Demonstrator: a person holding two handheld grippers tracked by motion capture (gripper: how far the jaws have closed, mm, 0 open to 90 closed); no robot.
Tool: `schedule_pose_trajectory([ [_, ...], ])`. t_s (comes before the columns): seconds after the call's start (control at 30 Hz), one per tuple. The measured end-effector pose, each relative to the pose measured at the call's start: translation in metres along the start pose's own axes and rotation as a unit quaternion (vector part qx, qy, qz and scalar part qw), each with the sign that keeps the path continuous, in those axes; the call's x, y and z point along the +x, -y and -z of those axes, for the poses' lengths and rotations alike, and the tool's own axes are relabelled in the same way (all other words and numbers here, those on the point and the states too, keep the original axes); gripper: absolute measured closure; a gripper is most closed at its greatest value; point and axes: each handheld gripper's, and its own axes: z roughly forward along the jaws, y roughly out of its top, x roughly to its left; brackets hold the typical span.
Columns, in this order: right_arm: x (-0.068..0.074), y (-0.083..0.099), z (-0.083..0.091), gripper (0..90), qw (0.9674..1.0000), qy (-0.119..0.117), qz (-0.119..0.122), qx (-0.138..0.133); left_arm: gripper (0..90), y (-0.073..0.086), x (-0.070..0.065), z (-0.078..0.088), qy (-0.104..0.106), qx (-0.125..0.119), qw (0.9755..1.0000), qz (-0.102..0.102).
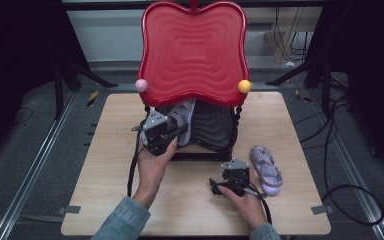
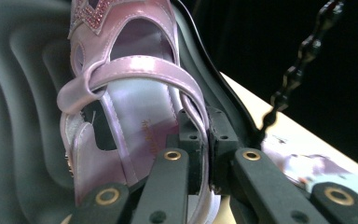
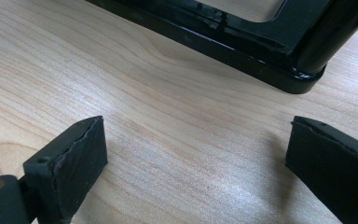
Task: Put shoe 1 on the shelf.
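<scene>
Left tongs (image 2: 204, 154) are clenched on the thin side edge of a pink sandal (image 2: 135, 93), which sits in the centre of the left gripper view, its toe pointing up onto the ribbed black lower shelf (image 2: 14, 116) of a two-tier rack. In the high view that sandal (image 1: 184, 117) lies just under the red top tray (image 1: 194, 50), at centre frame. Right tongs (image 3: 196, 154) are released, jaws wide apart over bare worktop (image 3: 121, 70), close to the rack's black base frame (image 3: 242, 51).

The grip looks narrow, taking only a strip of soft upper, so the shoe could twist or slip out if swung quickly. Its toe may also catch on the shelf ridges, or the tongs may knock the red tray's underside.

The second sandal (image 1: 266, 169) rests at lower right of the high view, beside the right tongs (image 1: 225, 186). Most of the lower shelf is hidden beneath the red tray, and the held sandal's heel is cut off at the bottom of the left gripper view
</scene>
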Motion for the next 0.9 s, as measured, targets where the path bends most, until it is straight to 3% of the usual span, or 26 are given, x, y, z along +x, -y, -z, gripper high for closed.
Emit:
schedule_pose_trajectory([
  [0.43,0.000,0.000,0.000,5.5,1.0000,0.000,0.002,-0.001,86.3,0.009,-0.002,-0.027,-0.053,-0.003,0.9985,-0.014],
  [0.6,0.000,0.000,0.000,5.5,1.0000,-0.001,0.001,-0.001,86.4,0.012,-0.003,-0.030,-0.076,-0.007,0.9968,-0.026],
  [0.9,0.000,0.000,0.000,5.5,1.0000,-0.001,0.002,-0.002,86.3,0.019,0.004,-0.035,-0.096,-0.010,0.9951,-0.022],
])
